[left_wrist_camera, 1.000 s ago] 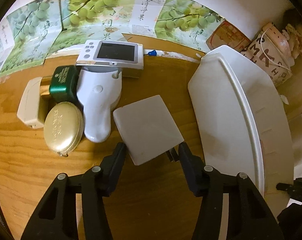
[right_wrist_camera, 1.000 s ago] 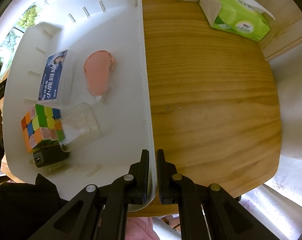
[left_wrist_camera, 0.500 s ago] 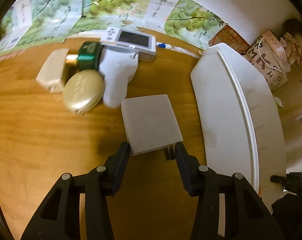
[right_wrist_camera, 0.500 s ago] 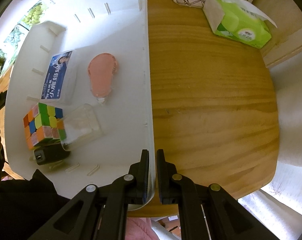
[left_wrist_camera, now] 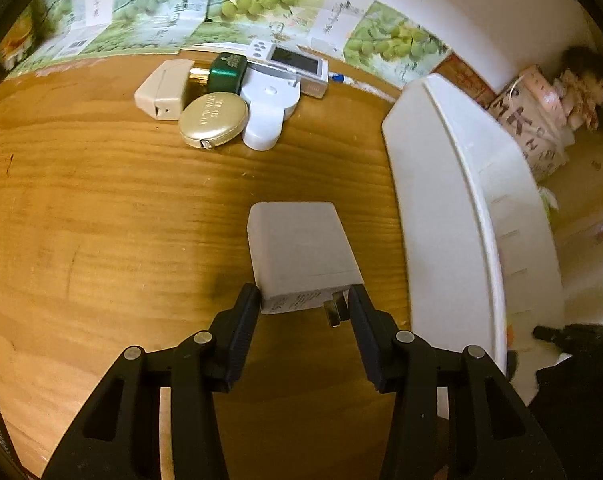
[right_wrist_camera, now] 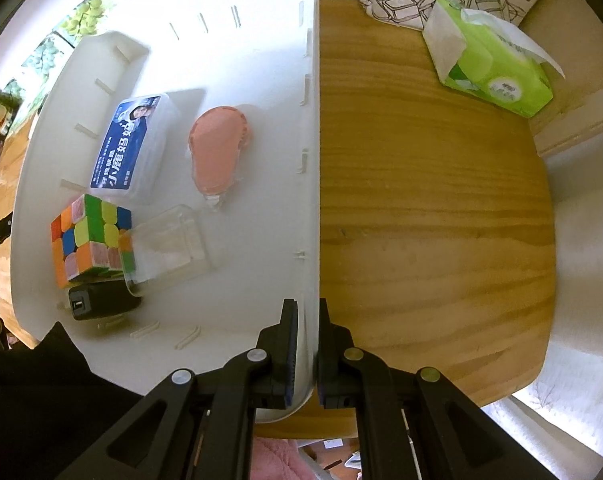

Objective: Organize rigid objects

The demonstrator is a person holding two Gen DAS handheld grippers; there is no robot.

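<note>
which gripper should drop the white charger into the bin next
Left. The left gripper is already shut on the charger beside the bin, while the right gripper is clamped on the bin's wall, steadying it.

- My wooden table [left_wrist_camera: 101,220] carries a white bin [left_wrist_camera: 453,200] at three o'clock.
- At twelve o'clock a gold compact [left_wrist_camera: 213,119], green jar [left_wrist_camera: 226,73] and beige box [left_wrist_camera: 163,90] cluster.
- In the right view, a green tissue pack [right_wrist_camera: 497,72] lies at one o'clock.

left wrist view slants down over table [left_wrist_camera: 101,220]; right looks straight down; both show white bin [left_wrist_camera: 453,184].
</note>
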